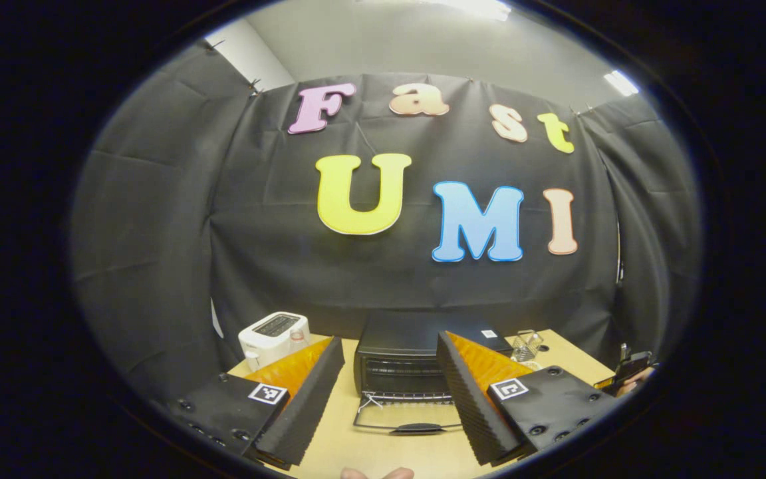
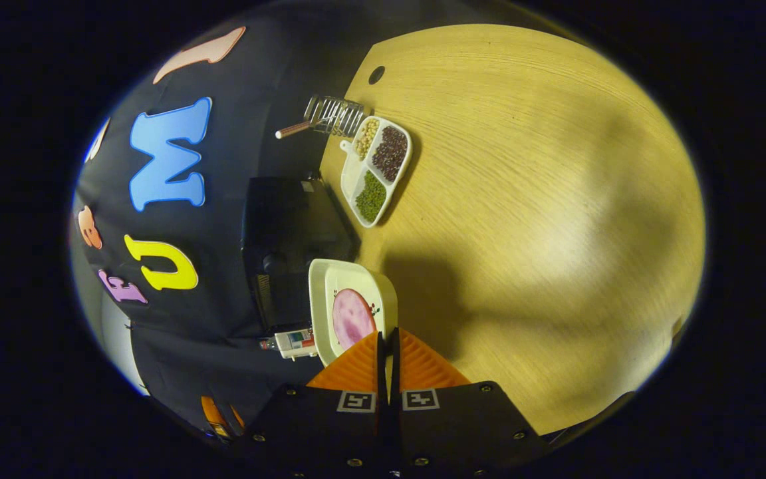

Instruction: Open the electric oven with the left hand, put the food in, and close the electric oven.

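Observation:
The black electric oven [image 1: 399,356] stands at the back of the wooden table, its glass door [image 1: 409,416] folded down flat toward me. My left gripper [image 1: 386,392] is open, its fingers [image 1: 306,392] spread either side of the door and touching nothing. In the right gripper view, my right gripper [image 2: 387,340] is shut on the rim of a white dish [image 2: 350,283] that carries a round pink piece of food [image 2: 353,316]. The dish hangs in the air beside the oven [image 2: 290,239].
A white toaster [image 1: 273,336] sits left of the oven. A wire rack [image 2: 333,114] and a divided tray of beans [image 2: 378,169] lie on the table [image 2: 542,219] beyond the oven. At the far right, a hand holds the other gripper [image 1: 630,371].

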A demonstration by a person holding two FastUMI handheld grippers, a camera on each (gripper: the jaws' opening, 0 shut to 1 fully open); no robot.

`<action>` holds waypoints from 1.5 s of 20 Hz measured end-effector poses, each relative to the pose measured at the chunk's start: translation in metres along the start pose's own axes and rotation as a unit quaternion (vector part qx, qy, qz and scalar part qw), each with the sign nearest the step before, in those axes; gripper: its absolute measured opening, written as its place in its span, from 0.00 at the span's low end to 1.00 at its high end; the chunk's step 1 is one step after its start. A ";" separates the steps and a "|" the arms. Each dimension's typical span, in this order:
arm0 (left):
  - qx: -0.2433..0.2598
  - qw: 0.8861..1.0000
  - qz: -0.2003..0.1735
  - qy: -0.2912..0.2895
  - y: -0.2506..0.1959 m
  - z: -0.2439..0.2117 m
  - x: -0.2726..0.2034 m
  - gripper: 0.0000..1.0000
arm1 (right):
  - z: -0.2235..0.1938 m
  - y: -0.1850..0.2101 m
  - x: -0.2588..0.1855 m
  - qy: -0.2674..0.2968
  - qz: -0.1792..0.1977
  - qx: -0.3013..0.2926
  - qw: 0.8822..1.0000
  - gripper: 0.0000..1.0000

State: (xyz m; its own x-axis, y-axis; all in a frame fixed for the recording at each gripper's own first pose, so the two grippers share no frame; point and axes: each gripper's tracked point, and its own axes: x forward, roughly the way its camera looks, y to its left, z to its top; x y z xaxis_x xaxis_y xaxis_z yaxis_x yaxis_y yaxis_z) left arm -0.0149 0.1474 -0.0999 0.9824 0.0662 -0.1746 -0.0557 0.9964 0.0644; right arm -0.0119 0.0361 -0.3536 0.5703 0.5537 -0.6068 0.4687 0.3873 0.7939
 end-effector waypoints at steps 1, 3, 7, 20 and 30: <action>-0.002 1.000 -0.001 -0.002 0.002 0.002 0.000 0.95 | -0.009 0.009 0.001 0.002 0.007 -0.001 1.000 0.00; -0.001 1.000 0.001 -0.007 0.008 0.005 -0.002 0.95 | -0.024 0.026 0.006 0.008 0.016 -0.003 1.000 0.00; -0.002 1.000 -0.004 -0.017 0.021 0.012 -0.004 0.95 | -0.053 0.054 0.022 0.007 0.021 -0.013 1.000 0.00; -0.011 1.000 0.012 -0.014 0.111 0.015 -0.011 1.00 | -0.065 0.109 0.127 -0.084 0.028 0.077 0.993 0.00; -0.026 0.999 0.029 -0.007 0.156 0.010 -0.010 0.95 | -0.044 0.122 0.182 -0.153 -0.003 0.130 0.980 0.01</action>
State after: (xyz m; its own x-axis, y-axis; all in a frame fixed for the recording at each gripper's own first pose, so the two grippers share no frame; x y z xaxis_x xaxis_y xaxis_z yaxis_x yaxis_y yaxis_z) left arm -0.0315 0.3016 -0.0787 0.9796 0.1235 -0.1587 -0.1212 0.9923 0.0236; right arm 0.1192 0.2169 -0.3659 0.7249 0.2892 -0.6253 0.6048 0.1675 0.7786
